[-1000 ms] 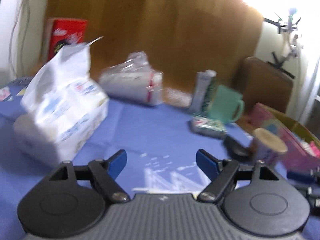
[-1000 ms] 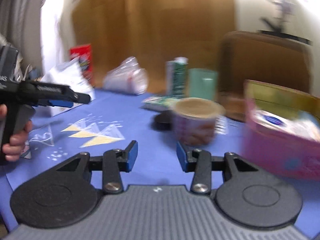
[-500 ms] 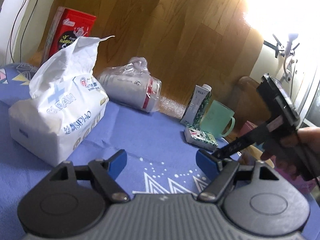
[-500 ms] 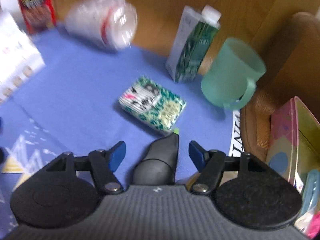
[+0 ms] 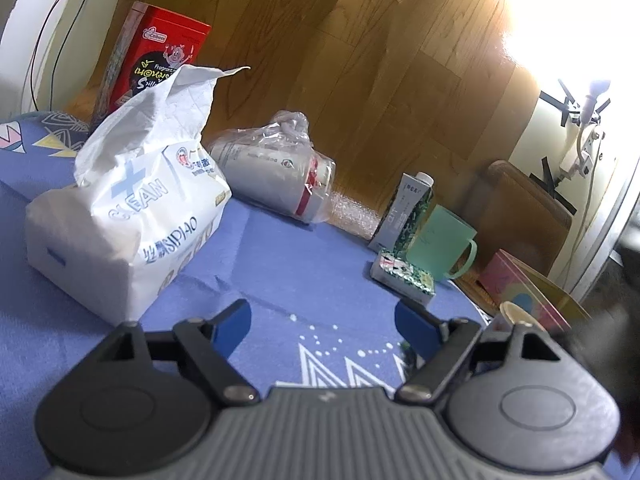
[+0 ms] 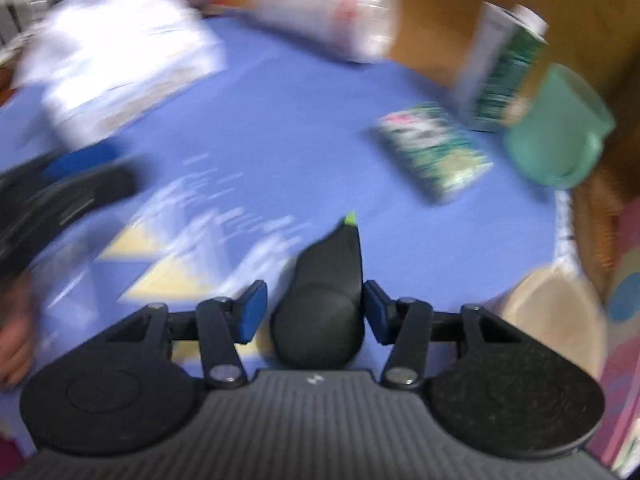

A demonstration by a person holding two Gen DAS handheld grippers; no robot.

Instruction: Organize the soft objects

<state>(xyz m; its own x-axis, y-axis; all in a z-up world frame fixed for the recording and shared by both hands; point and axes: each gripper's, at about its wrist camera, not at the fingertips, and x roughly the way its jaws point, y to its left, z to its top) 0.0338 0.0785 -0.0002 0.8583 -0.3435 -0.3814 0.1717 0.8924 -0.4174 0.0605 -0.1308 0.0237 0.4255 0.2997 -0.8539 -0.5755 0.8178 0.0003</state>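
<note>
A dark, pear-shaped soft toy with a green tip lies on the blue cloth between the jaws of my right gripper. Those jaws are closing: the right pad is at the toy's side and a thin gap shows at the left pad. My left gripper hovers low over the cloth, its jaws opening with nothing between them. A white tissue pack stands just ahead to its left. A small green-patterned tissue packet lies ahead to its right, and the right wrist view shows this packet too, blurred.
A bag of wrapped cups, a red box, a carton and a green mug stand along the back. A pink box and a tan-lidded cup are at the right. A hand holds the left gripper.
The right gripper swung leftward, so the packet, carton and mug slid right, and its jaws narrowed around the dark toy. It left the left wrist view except for a dark blur at the right edge.
</note>
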